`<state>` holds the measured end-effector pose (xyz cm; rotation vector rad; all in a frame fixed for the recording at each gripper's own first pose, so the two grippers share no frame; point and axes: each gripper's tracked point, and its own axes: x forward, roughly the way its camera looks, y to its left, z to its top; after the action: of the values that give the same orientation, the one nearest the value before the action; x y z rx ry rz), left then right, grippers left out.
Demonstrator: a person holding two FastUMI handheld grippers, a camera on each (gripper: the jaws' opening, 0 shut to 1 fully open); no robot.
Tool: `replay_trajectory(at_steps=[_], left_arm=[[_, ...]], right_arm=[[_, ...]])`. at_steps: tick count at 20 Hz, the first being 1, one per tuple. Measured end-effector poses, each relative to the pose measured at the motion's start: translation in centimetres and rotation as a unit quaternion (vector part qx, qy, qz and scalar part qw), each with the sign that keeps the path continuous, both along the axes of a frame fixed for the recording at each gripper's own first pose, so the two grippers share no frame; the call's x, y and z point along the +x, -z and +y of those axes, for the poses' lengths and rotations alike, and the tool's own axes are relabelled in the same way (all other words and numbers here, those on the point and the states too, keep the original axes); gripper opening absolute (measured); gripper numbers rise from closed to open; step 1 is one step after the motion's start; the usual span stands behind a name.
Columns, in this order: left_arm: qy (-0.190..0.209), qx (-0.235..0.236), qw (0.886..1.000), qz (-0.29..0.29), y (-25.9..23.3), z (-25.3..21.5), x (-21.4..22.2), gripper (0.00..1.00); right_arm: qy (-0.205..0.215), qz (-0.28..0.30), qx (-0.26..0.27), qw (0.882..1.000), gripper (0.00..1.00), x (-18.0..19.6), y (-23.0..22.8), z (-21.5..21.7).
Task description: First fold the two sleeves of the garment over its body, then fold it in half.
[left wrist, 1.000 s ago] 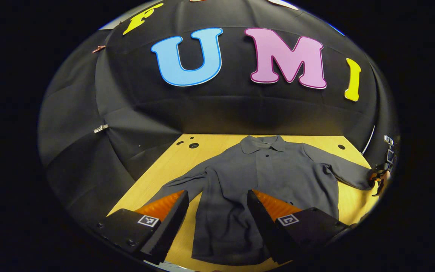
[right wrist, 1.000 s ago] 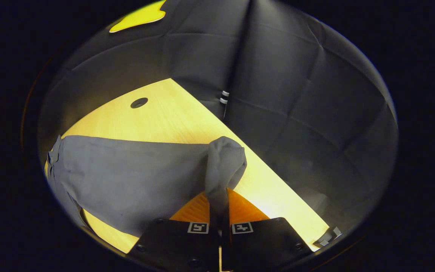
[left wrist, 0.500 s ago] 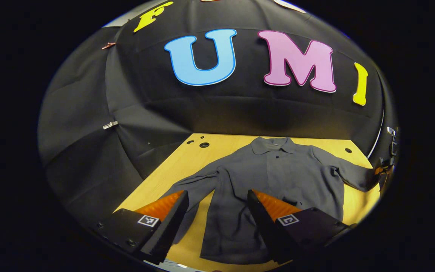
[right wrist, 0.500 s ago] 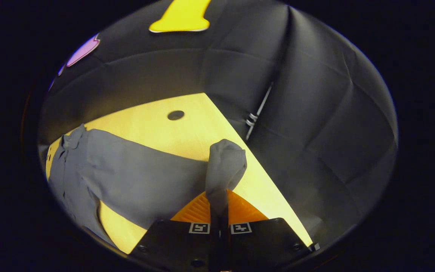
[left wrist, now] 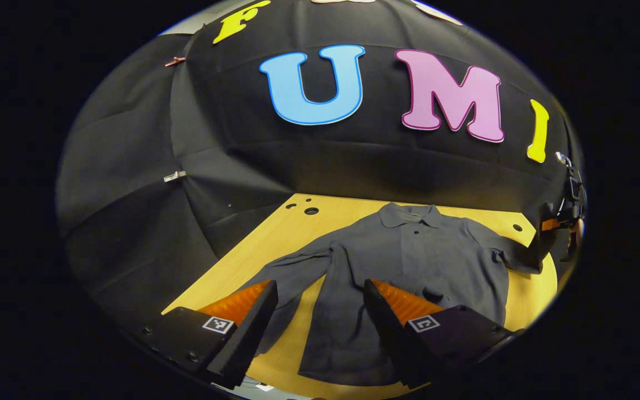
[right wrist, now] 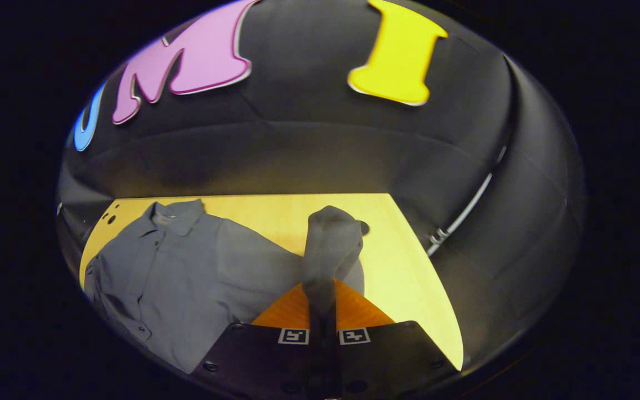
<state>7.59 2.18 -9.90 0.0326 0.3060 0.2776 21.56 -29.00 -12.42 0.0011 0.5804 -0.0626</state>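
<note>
Matt grey cloth shirt point(left wrist: 409, 261), softly creased, on a smooth pale wood surface point(left wrist: 275, 244), lower frame.

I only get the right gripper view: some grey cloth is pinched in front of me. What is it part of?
Observer: The end of one sleeve of a grey collared shirt lying front-up on the wooden table.
Operator: And the other sleeve?
Observer: It lies flat on the table, unfolded.
Operator: Where is the other tool?
Observer: The left tool hangs open above the shirt's lower part, near that flat sleeve.
</note>
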Motion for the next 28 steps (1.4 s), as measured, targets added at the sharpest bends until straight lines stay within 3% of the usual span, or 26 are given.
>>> replay_trajectory(at_steps=[6, 12, 18, 26, 28], left_arm=[[-0.032, -0.003, 0.999, 0.007, 0.1, 3.0, -1.4, 0.98], [-0.073, -0.018, 0.997, 0.015, 0.7, 6.7, -2.9, 0.98], [-0.120, -0.041, 0.992, 0.015, 1.8, 11.5, -3.6, 0.98], [-0.168, -0.075, 0.983, 0.017, 5.0, 17.6, -4.7, 0.98], [-0.182, -0.079, 0.980, 0.022, 6.0, 18.8, -5.2, 0.98]], right_arm=[[-0.070, -0.013, 0.037, 0.997, 0.05, 1.4, -4.5, 5.9], [-0.144, 0.003, 0.058, 0.988, 0.05, 3.0, -3.0, 20.8], [-0.213, 0.003, 0.050, 0.976, 0.05, 3.6, -2.6, 32.6], [-0.277, 0.028, 0.034, 0.960, 0.05, 2.4, 1.7, 45.2], [-0.293, 0.033, 0.029, 0.955, 0.09, 1.6, 2.9, 47.8]])
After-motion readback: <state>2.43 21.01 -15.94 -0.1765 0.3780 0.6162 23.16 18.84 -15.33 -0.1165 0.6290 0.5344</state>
